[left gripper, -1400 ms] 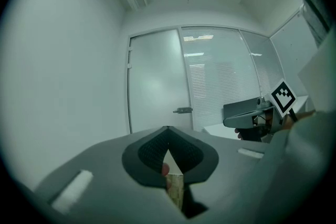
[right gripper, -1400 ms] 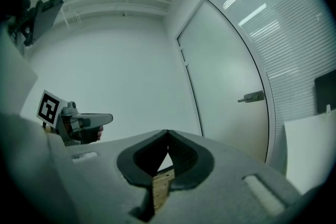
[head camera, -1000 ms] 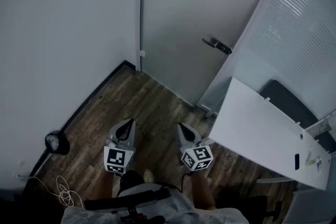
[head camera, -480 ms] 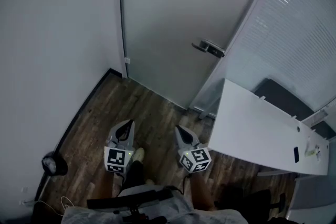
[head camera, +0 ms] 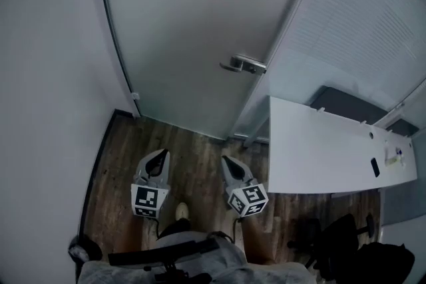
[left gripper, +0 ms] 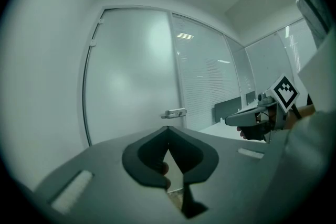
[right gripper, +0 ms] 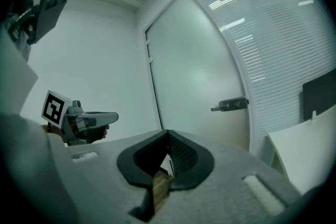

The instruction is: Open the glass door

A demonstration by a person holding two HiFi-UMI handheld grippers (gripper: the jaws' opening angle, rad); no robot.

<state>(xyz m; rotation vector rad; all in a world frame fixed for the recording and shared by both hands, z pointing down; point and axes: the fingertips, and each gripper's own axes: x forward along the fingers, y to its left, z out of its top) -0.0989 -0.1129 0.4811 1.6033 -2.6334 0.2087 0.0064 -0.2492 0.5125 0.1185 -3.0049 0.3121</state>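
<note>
The frosted glass door stands closed straight ahead, its metal lever handle on the right side. Both grippers are held low, side by side over the wooden floor, short of the door and pointing at it. My left gripper is shut with nothing in it, and so is my right gripper. In the left gripper view the jaws meet below the handle. The right gripper view shows its jaw tips together, with the handle up to the right.
A white wall closes the left side. Right of the door runs a glass partition with blinds. A white desk juts in at the right, close to my right gripper, with a dark office chair below it.
The person has turned and stepped toward the door, which now fills the view ahead with its handle nearer the middle. Both grippers came along, still shut and side by side.
</note>
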